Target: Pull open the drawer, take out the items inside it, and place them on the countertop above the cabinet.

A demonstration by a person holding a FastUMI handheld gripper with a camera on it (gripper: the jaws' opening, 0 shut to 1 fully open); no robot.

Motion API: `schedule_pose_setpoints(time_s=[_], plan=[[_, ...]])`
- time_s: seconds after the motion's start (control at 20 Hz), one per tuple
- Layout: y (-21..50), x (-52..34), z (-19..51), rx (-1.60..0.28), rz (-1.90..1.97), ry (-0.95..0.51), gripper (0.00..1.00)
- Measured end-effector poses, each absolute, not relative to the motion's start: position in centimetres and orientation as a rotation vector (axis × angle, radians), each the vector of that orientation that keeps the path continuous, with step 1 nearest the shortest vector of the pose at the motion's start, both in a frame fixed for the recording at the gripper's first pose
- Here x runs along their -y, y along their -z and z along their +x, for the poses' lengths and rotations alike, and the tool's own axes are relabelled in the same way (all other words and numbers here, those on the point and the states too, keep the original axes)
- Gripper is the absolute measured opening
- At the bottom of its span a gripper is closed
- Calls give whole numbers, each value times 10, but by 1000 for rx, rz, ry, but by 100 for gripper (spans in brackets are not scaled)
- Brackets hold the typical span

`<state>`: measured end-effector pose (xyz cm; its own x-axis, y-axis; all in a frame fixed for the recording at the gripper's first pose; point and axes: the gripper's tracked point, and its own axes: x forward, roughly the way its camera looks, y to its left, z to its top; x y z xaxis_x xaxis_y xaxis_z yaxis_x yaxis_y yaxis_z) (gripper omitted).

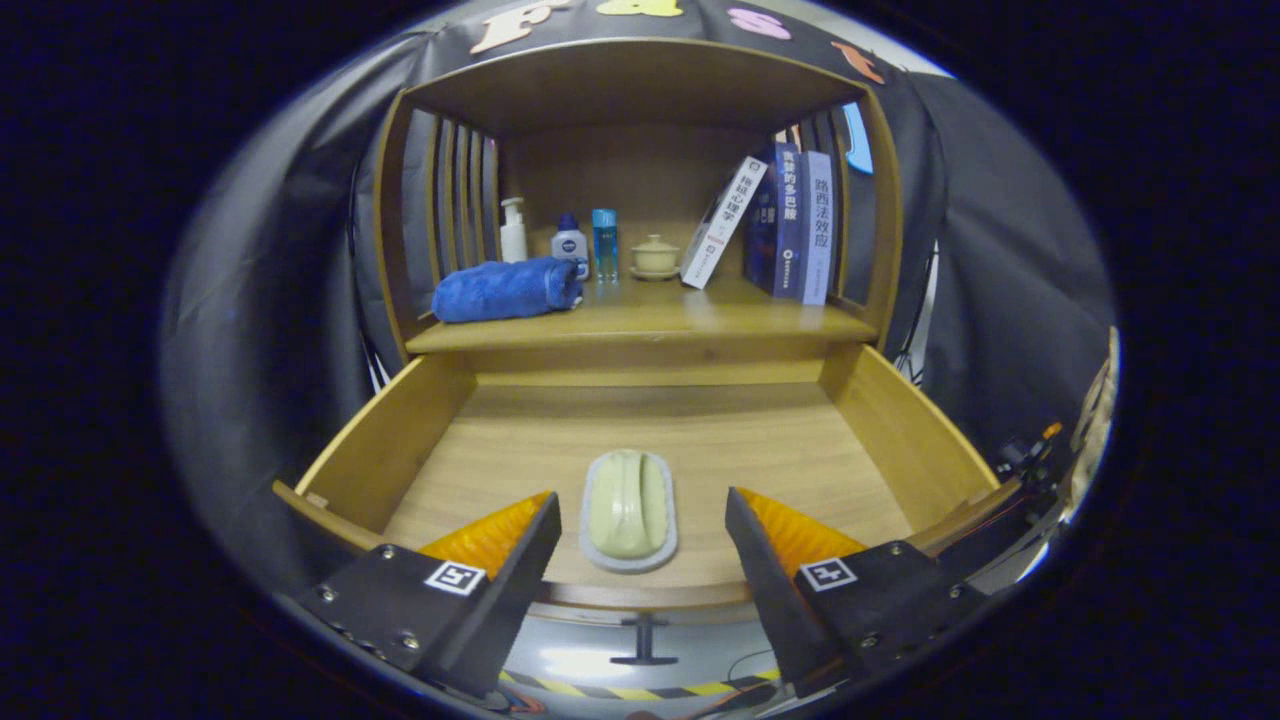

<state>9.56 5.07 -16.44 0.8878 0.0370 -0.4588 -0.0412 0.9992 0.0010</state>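
Observation:
The wooden drawer (pixel 900 430) is pulled out toward me, its floor bare apart from one item. A pale green oblong brush-like object (pixel 628 510) lies near the drawer's front wall, lengthwise between my fingers. My gripper (pixel 640 520) hovers above the drawer's front edge, open, with one finger (pixel 520 545) on each side of the green object and a gap left to both. On the countertop (pixel 690 320) above the drawer rests a rolled blue towel (pixel 508 289).
At the back of the countertop stand a white pump bottle (pixel 513 231), a small white bottle (pixel 570 245), a blue bottle (pixel 604 243) and a lidded cup (pixel 656 256). Several books (pixel 790 225) lean at its right. The drawer's dark handle (pixel 643 640) sticks out below its front.

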Motion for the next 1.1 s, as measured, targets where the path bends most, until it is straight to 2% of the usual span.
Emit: schedule_pose_setpoints(time_s=[0.45,0.65,0.75,0.9,1.0,1.05,1.1], plan=[[177,-65,150,-631,-6,-53,99],[203,-78,157,-806,-25,-92,91],[218,-72,156,-858,-74,-72,91],[235,-75,146,-933,-59,-66,47],[230,-79,155,-875,-34,-84,17],[225,-80,152,-846,-18,-89,17],[217,-82,155,-808,-6,-91,8]])
